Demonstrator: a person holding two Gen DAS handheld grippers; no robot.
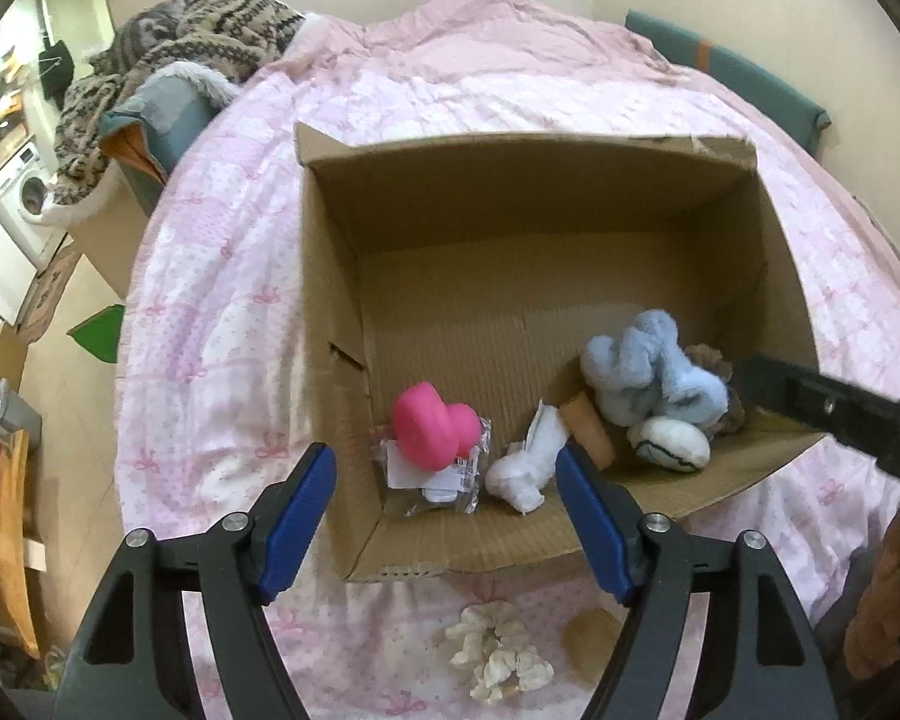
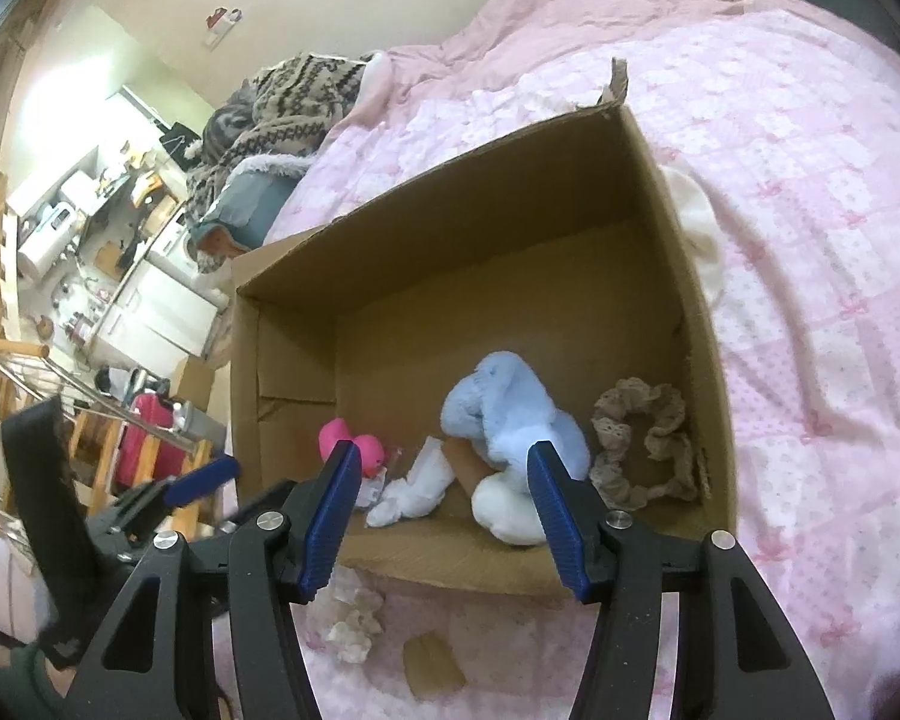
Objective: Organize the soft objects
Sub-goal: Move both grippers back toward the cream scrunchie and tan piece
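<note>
Left wrist view: the left gripper point(image 1: 444, 501) hangs over the near-left corner of the box point(image 1: 324, 312), jaws wide apart and empty. The blue pads point(image 1: 297, 519) straddle that corner, one outside the left wall, one over the near flap. The box sits open-topped on the pink quilt point(image 1: 222, 300), and most of its floor toward the far wall is bare. The soft things crowd the near end: a pink heart point(image 1: 435, 426) on a clear wrapper in the left corner, a white cloth point(image 1: 525, 465) beside it, a tan sponge point(image 1: 588, 426), a blue plush point(image 1: 654, 375) and a white pouch point(image 1: 669, 444) to the right. Outside the near flap, on the quilt, lie a cream scrunchie point(image 1: 501, 651) and a tan piece point(image 1: 591, 642). The right gripper's arm point(image 1: 840, 414) reaches in over the box's right wall.

Right wrist view: the right gripper point(image 2: 444, 516) hovers above the near wall, jaws parted, gripping nothing; the plush point(image 2: 510, 414) shows between them, below. A beige scrunchie point(image 2: 642, 438) lies against the right wall. The heart point(image 2: 354, 447) and cloth point(image 2: 417, 489) sit left of the plush. The far half of the floor is open. The left gripper point(image 2: 201, 477) hangs just outside the left wall. The cream scrunchie point(image 2: 354, 624) and tan piece point(image 2: 435, 663) lie on the quilt point(image 2: 810, 240) before the box point(image 2: 660, 192).
</note>
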